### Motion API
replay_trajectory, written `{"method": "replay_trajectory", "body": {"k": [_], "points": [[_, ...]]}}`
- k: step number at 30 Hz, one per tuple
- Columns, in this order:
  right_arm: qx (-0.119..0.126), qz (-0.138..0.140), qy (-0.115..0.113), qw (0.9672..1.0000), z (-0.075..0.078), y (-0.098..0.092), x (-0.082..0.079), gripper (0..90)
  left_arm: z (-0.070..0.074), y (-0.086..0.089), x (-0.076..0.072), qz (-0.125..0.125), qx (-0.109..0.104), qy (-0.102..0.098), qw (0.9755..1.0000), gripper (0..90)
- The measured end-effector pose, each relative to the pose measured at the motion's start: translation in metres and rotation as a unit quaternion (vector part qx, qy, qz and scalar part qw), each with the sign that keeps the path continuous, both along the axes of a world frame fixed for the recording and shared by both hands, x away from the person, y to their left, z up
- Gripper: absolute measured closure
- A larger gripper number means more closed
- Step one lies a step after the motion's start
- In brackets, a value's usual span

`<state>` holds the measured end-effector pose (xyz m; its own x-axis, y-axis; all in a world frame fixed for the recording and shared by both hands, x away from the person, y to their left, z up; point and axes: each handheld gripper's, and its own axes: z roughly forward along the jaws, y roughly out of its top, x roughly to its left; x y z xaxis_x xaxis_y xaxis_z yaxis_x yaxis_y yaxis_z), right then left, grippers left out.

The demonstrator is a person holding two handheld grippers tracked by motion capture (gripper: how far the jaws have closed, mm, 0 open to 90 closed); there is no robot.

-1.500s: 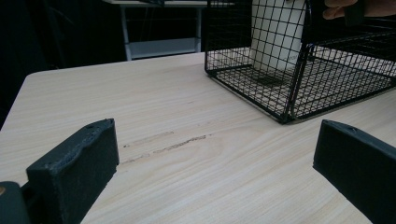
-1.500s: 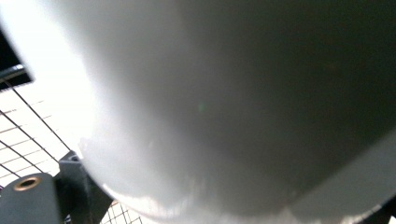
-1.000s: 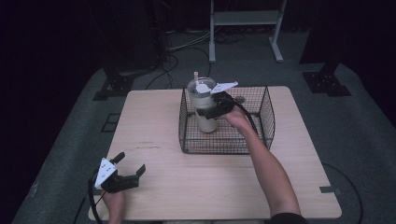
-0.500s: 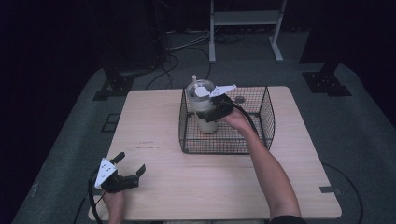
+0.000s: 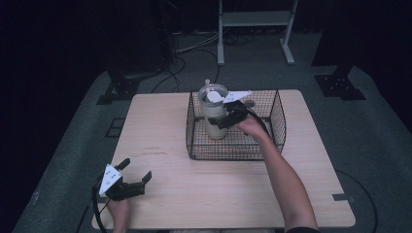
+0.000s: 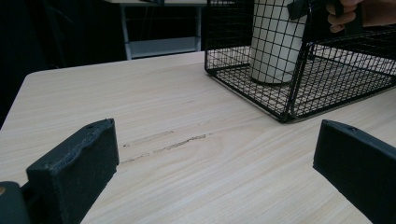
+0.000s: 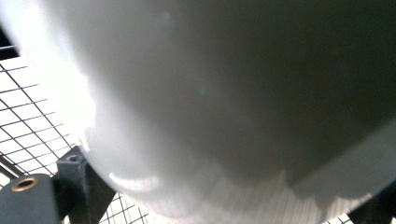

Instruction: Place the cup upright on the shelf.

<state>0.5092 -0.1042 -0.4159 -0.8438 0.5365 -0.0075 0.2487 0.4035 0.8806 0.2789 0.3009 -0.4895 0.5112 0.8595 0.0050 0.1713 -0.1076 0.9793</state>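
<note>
- The cup (image 5: 214, 114) is a tall, pale, smooth cylinder with a lid and a thin stick rising from its top; it stands upright in the left part of the basket (image 5: 272, 104).
- In the left gripper view the cup's (image 6: 275, 42) top is cut off by the frame edge, and the mesh in front crosses its body.
- In the right gripper view the cup (image 7: 233, 93) is a blurred, pale, glossy curve; no detail of its surface can be made out.
- The right gripper (image 5: 228, 116) grips the cup at mid-height, a jaw on each side; its grey plate partly hides the cup's lid.
- The basket (image 6: 299, 93) is black wire mesh, rectangular, with low walls, and sits on the far middle of the table (image 5: 160, 131).
- The table (image 6: 187, 154) is light wood with a visible grain and faint scuffs.
- The left gripper (image 5: 132, 178) is at the near left corner of the table, jaws spread wide with nothing between them, well apart from the basket.
</note>
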Motion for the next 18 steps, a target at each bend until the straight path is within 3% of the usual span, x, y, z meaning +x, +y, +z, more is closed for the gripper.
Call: {"method": "replay_trajectory", "body": {"k": [6, 18], "points": [[0.005, -0.002, 0.001, 1.0000, -0.002, -0.005, -0.002, 8.1, 0.000, 0.000, 0.000, 0.000, 0.001, 0.000, 1.0000, 0.0], [-0.012, 0.000, 0.001, 0.9999, -0.001, -0.012, -0.005, 8.2, 0.000, 0.000, 0.000, 0.000, 0.004, -0.001, 1.0000, 0.0]]}}
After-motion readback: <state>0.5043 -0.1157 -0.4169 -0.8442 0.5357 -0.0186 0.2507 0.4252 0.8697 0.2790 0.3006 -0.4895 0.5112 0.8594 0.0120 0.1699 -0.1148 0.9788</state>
